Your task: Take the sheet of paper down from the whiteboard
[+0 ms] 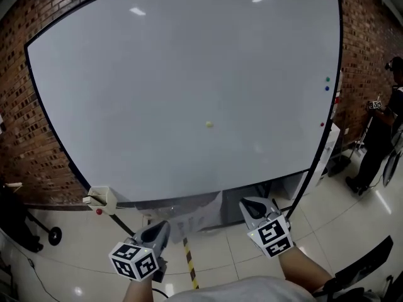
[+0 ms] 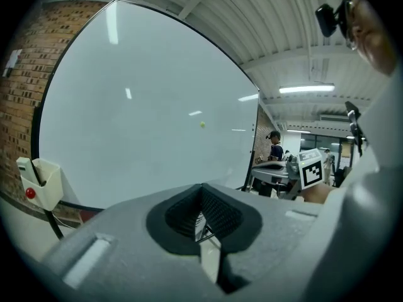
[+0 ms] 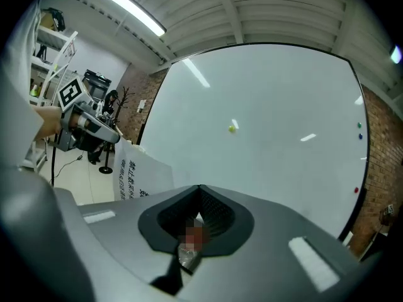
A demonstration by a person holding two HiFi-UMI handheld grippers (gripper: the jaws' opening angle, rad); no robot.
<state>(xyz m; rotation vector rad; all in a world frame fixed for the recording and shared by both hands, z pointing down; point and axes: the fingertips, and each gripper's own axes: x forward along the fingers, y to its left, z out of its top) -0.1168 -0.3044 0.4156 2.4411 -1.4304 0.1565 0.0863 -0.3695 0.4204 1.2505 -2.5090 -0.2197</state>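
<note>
The whiteboard point(image 1: 189, 74) fills the head view, bare but for a small yellow-green magnet point(image 1: 208, 124). Below its lower edge the printed sheet of paper point(image 1: 189, 214) hangs off the board between my two grippers. My left gripper point(image 1: 161, 226) is shut, and a thin white strip of the sheet point(image 2: 208, 257) shows between its pads. My right gripper point(image 1: 248, 202) is shut too, with a pale sliver of the sheet pinched in its jaws. In the right gripper view the sheet point(image 3: 135, 175) runs over to the left gripper point(image 3: 88, 128).
A white holder point(image 1: 101, 199) with a red magnet point(image 1: 99, 211) hangs at the board's lower left. Green point(image 1: 327, 79), blue point(image 1: 327, 88) and red point(image 1: 322, 124) magnets sit near its right edge. A person point(image 1: 384, 137) stands at the far right. Striped tape point(image 1: 189, 263) crosses the floor.
</note>
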